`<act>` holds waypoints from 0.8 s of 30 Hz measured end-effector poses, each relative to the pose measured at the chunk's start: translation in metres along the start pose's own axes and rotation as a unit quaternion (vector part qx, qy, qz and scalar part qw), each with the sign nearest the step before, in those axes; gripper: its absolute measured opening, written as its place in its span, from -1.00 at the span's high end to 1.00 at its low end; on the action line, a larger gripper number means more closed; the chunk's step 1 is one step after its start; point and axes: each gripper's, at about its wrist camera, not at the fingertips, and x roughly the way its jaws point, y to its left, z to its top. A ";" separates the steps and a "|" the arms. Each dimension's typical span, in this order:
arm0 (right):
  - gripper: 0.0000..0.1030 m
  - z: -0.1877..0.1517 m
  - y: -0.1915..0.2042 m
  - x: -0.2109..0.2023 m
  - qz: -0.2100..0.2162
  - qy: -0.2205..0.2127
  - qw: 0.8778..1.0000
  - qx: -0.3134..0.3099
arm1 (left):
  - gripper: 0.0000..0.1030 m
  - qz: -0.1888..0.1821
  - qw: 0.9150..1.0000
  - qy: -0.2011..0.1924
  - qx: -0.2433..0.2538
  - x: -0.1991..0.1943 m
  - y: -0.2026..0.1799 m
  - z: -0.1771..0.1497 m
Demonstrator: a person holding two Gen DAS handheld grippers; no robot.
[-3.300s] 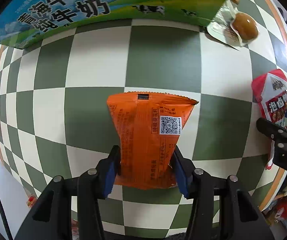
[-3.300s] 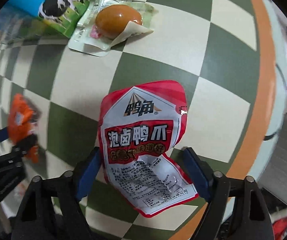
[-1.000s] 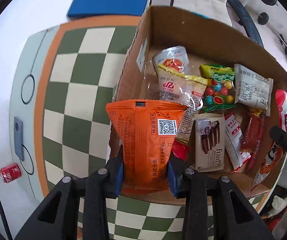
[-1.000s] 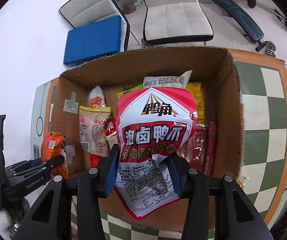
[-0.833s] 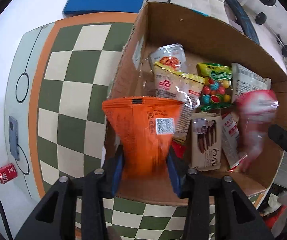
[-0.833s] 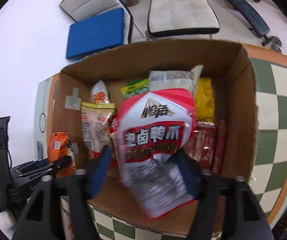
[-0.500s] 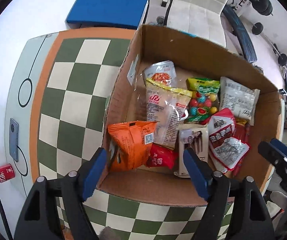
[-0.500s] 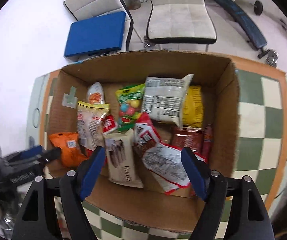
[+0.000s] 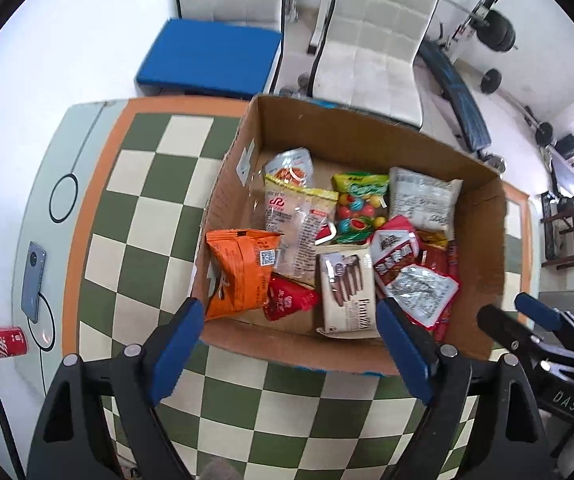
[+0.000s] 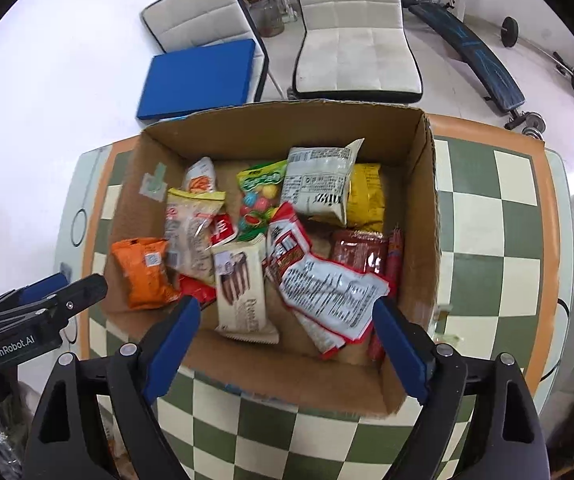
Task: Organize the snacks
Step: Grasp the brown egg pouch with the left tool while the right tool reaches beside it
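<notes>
An open cardboard box (image 9: 483, 280) stands on the checkered table and holds several snack packs; it also shows in the right wrist view (image 10: 427, 200). The orange packet (image 9: 239, 272) lies in its near left corner and shows in the right wrist view (image 10: 143, 272) too. The red and white duck-claw packet (image 10: 327, 280) lies near the box's right side, seen also in the left wrist view (image 9: 411, 272). My left gripper (image 9: 287, 344) is open and empty above the box's near wall. My right gripper (image 10: 283, 340) is open and empty above the same wall.
A phone (image 9: 33, 280) and a red can (image 9: 5, 342) lie at the table's left edge. White chairs (image 10: 351, 36) and a blue cushion (image 10: 199, 76) stand beyond the table. The right gripper shows at the right of the left wrist view (image 9: 535, 344).
Both grippers carried their packets from the table over the box, opened and let them fall in. The orange packet landed at the near left, the duck-claw packet at the right. Both grippers rose.
</notes>
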 end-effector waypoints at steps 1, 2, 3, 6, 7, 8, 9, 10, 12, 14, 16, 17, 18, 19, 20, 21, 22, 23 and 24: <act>-0.75 -0.004 0.001 -0.005 0.005 -0.004 1.000 -0.003 | -0.70 0.001 1.000 -0.008 0.001 -0.006 -0.002 -0.004; -0.75 -0.010 0.001 -0.012 0.013 -0.010 1.000 -0.004 | -0.70 0.002 1.000 -0.017 -0.001 -0.013 -0.004 -0.008; -0.75 -0.014 0.000 -0.019 0.017 -0.015 1.000 -0.003 | -0.70 0.002 0.999 -0.033 -0.006 -0.024 -0.006 -0.015; -0.75 -0.025 -0.011 -0.041 0.034 -0.040 0.998 0.016 | -0.70 0.013 0.998 -0.064 0.001 -0.043 -0.018 -0.030; -0.75 -0.029 -0.018 -0.049 0.037 -0.050 0.998 0.027 | -0.70 0.020 0.997 -0.075 0.003 -0.048 -0.022 -0.035; -0.75 -0.035 -0.031 -0.059 0.039 -0.060 0.996 0.047 | -0.70 0.031 0.996 -0.087 0.005 -0.053 -0.029 -0.043; -0.75 -0.038 -0.040 -0.064 0.039 -0.066 0.995 0.060 | -0.70 0.036 0.995 -0.093 0.006 -0.055 -0.034 -0.049; -0.75 -0.043 -0.054 -0.068 0.039 -0.070 0.994 0.077 | -0.70 0.041 0.994 -0.099 0.005 -0.055 -0.038 -0.054; -0.75 -0.052 -0.087 -0.072 0.043 -0.073 0.989 0.121 | -0.70 0.050 0.994 -0.101 0.005 -0.049 -0.049 -0.068; -0.75 -0.061 -0.118 -0.062 0.043 -0.060 0.985 0.156 | -0.70 0.059 0.994 -0.092 0.007 -0.036 -0.060 -0.079; -0.75 -0.067 -0.144 -0.044 0.040 -0.039 0.983 0.177 | -0.70 0.069 0.995 -0.072 0.010 -0.015 -0.072 -0.090; -0.75 -0.070 -0.157 -0.031 0.038 -0.027 0.981 0.188 | -0.70 0.075 0.995 -0.066 0.011 -0.007 -0.077 -0.095; -0.75 -0.073 -0.167 -0.020 0.039 -0.016 0.980 0.195 | -0.70 0.083 0.995 -0.060 0.013 0.002 -0.081 -0.100; -0.74 -0.076 -0.176 -0.007 0.043 -0.004 0.978 0.204 | -0.70 0.088 0.994 -0.055 0.014 0.008 -0.085 -0.105; -0.73 -0.079 -0.186 0.010 0.048 0.010 0.975 0.215 | -0.70 0.093 0.994 -0.046 0.016 0.018 -0.089 -0.110; -0.67 -0.080 -0.192 0.022 0.054 0.020 0.973 0.222 | -0.70 0.095 0.994 -0.041 0.016 0.024 -0.092 -0.115; -0.62 -0.081 -0.197 0.032 0.060 0.027 0.971 0.229 | -0.70 0.099 0.994 -0.036 0.016 0.030 -0.094 -0.118; -0.53 -0.083 -0.204 0.046 0.066 0.038 0.968 0.240 | -0.70 0.106 0.994 -0.029 0.016 0.037 -0.097 -0.123; -0.43 -0.084 -0.207 0.055 0.066 0.045 0.966 0.245 | -0.70 0.109 0.994 -0.025 0.016 0.041 -0.099 -0.126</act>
